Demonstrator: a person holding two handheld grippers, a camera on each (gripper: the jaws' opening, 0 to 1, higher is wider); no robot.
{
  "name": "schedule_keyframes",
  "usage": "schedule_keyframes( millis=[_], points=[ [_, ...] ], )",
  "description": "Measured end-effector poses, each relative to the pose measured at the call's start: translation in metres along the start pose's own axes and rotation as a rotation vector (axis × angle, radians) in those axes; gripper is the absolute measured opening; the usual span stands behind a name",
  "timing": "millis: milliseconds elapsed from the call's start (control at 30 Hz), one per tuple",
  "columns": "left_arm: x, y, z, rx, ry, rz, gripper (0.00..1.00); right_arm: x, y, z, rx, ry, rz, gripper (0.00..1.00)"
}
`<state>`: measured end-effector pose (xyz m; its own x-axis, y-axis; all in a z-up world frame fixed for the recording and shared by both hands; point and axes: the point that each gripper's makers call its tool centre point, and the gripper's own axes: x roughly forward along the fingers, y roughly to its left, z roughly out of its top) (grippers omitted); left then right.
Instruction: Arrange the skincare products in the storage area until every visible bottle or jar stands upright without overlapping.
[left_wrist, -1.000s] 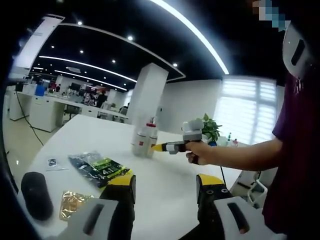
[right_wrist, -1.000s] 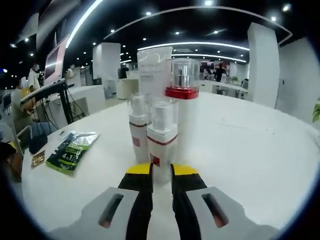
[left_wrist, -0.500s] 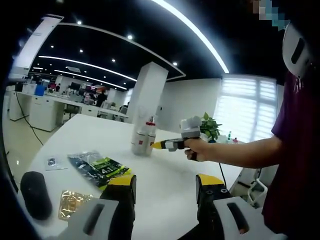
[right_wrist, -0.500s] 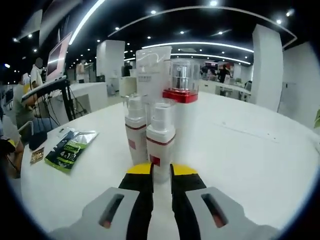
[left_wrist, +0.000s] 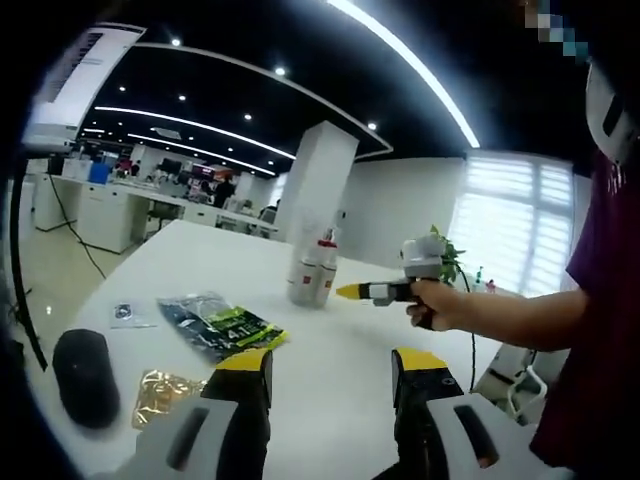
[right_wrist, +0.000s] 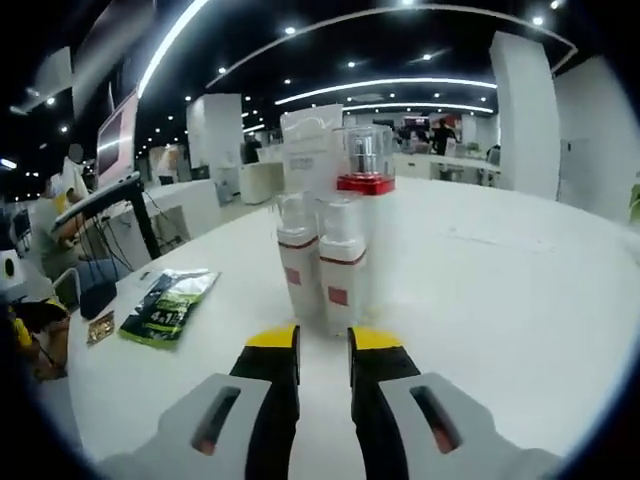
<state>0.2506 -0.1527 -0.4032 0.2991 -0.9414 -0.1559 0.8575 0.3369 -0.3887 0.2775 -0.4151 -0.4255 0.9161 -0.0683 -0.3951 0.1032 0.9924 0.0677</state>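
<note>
Backed off a touch from the bottle cluster since a second ago: right gripper (right_wrist: 323, 345) used to have its yellow tips right at the base of the front bottle, now sits just short of it with bare table between. Jaws nearly together, only a narrow slit, holding nothing.

Straight ahead in the right gripper view, four skincare items standing upright in a tight bunch on the white table (right_wrist: 500, 290): two small white pump bottles (right_wrist: 341, 262) with clear caps and red bands side by side up front, a taller bottle with a red collar (right_wrist: 365, 172) under a clear cap behind on the right, and a white tube (right_wrist: 308, 150) standing at the back left. All touching or very nearly so, none tipped over.

Off to the left on the table, a flat green-and-black sachet (right_wrist: 168, 305), and further left a small gold packet (right_wrist: 99, 327).

From the left gripper view: same bottle group (left_wrist: 312, 272) well away across the table, with the person's hand (left_wrist: 435, 303) holding the right gripper pointed at it from the right. Left gripper (left_wrist: 331, 362) hovering low over the table, jaws wide apart, empty. Nearer on the left, the sachet, the gold packet, a black oval object (left_wrist: 86, 375) and a small clear packet (left_wrist: 127, 315).
</note>
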Motion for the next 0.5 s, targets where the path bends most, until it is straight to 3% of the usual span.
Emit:
schedule_keyframes(
  millis=[100, 267, 367, 500],
  points=[
    [0.005, 0.018, 0.003, -0.009, 0.015, 0.071, 0.49, -0.002, 0.020, -0.003, 0.005, -0.002, 0.043, 0.17],
    [0.021, 0.048, -0.003, -0.032, 0.113, 0.171, 0.50, 0.010, 0.056, -0.005, 0.025, 0.017, 0.144, 0.19],
    [0.029, 0.057, 0.004, -0.037, 0.109, 0.200, 0.52, 0.017, 0.073, -0.002, 0.028, 0.024, 0.189, 0.20],
    [0.041, 0.065, 0.008, -0.108, 0.108, 0.220, 0.56, 0.027, 0.093, 0.000, 0.010, 0.033, 0.234, 0.20]
  ],
)
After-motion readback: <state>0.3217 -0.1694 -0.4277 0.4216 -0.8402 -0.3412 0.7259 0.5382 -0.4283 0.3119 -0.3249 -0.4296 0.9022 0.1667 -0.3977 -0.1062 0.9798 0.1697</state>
